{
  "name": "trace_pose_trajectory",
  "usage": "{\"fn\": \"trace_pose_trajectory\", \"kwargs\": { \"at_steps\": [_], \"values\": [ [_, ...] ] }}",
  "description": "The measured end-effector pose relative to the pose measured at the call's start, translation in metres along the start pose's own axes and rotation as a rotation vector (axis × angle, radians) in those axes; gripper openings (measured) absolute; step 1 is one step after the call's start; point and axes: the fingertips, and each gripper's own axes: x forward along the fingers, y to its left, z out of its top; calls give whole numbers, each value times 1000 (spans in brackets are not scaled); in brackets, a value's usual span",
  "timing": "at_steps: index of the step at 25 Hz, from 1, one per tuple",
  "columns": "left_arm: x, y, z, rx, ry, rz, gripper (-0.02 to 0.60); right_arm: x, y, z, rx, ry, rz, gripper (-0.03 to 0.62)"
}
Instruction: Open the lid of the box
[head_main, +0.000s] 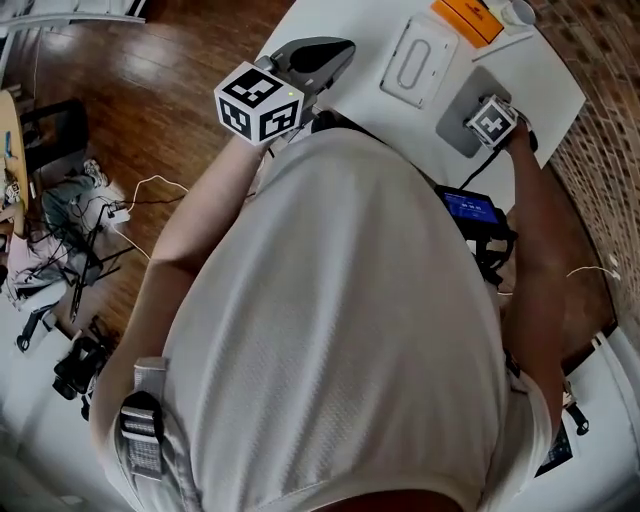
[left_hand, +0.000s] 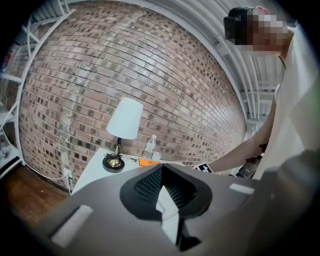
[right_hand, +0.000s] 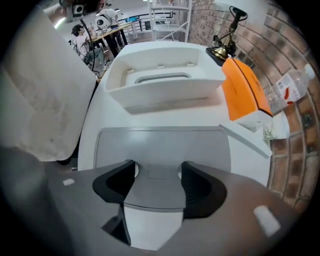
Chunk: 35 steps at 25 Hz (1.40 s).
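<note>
The box's grey lid (right_hand: 162, 142) lies flat on the white table, apart from the white box base (right_hand: 165, 82) that stands open-topped just beyond it. My right gripper (right_hand: 157, 172) hovers over the lid's near edge with its jaws wide apart and nothing pinched between them. In the head view its marker cube (head_main: 492, 122) sits over the grey lid (head_main: 462, 100), beside the white base (head_main: 420, 62). My left gripper (left_hand: 162, 170) is held up off the table's left end, pads meeting at the tips, empty; it points at the brick wall.
An orange book (right_hand: 245, 90) and a plastic bottle (right_hand: 292, 87) lie right of the box by the brick wall. A lamp (left_hand: 122, 130) stands at the table's far end. Cables and gear (head_main: 70, 220) litter the wooden floor on the left.
</note>
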Motion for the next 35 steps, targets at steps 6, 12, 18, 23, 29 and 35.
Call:
{"fn": "trace_pose_trajectory", "kwargs": {
  "at_steps": [6,12,18,23,29,35],
  "values": [
    [-12,-6,-3,5,3,26,2,15,4,-7,-33,29,-12,295],
    [-19,-4,-7,-11,-5,40,2,16,6,-8,-13,18,-16,291],
    [-9,-2,-3,-15,-16,10,2,-53,-15,23,119,-254,-152,66],
    [-5,-23,8,13,-20,-47,2,-188,0,85,295,-779,-112,2],
    [21,-27,16,32,-18,-114,2,-278,11,121,294,-1112,-115,2],
    [35,-31,12,41,6,-146,2,-283,14,116,308,-1150,-145,0]
  ]
}}
